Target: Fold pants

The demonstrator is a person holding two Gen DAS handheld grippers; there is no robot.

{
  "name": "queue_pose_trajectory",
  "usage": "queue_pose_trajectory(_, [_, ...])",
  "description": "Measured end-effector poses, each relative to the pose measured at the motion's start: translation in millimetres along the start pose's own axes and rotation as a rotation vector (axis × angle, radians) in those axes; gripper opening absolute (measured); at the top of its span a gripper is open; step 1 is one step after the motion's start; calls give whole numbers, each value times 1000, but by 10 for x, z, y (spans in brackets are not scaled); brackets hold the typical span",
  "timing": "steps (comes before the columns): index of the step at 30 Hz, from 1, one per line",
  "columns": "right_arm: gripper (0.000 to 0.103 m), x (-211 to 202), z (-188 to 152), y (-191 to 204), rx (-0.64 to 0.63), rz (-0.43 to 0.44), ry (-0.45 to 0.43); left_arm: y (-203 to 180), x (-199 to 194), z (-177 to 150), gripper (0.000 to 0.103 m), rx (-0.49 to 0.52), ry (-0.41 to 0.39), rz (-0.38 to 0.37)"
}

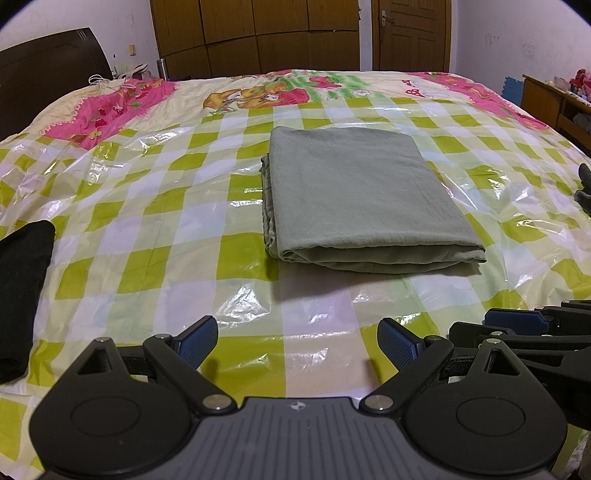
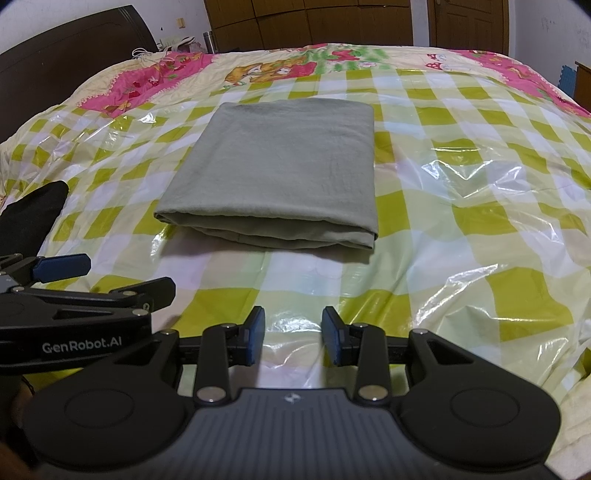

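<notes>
The grey-green pants (image 1: 354, 199) lie folded into a neat flat rectangle on the bed, its thick folded edge toward me; they also show in the right wrist view (image 2: 280, 170). My left gripper (image 1: 297, 343) is open and empty, hovering over the bed well short of the pants. My right gripper (image 2: 293, 338) is open with a narrower gap, empty, also short of the pants. The two grippers are side by side: the right one shows at the left wrist view's right edge (image 1: 517, 325), the left one at the right wrist view's left edge (image 2: 74, 280).
The bed is covered by a green-and-white checked sheet under clear plastic film (image 1: 147, 206). A dark folded garment (image 1: 22, 291) lies at the left. A dark headboard (image 1: 48, 70) stands at far left, wooden wardrobes (image 1: 258, 33) behind, a wooden shelf (image 1: 554, 103) at right.
</notes>
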State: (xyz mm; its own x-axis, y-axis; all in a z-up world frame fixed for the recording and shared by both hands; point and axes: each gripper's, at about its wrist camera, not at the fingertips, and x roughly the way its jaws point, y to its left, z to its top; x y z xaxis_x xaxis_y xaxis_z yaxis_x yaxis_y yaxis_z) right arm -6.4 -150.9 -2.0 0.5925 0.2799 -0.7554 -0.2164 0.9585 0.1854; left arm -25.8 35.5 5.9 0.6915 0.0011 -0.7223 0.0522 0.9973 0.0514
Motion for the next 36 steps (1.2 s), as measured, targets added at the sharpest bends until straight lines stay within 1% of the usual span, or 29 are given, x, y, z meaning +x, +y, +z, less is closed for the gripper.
queue_pose_trajectory(36, [35, -3, -4, 11, -1, -3, 0, -27, -29, 12, 103, 5, -10, 4])
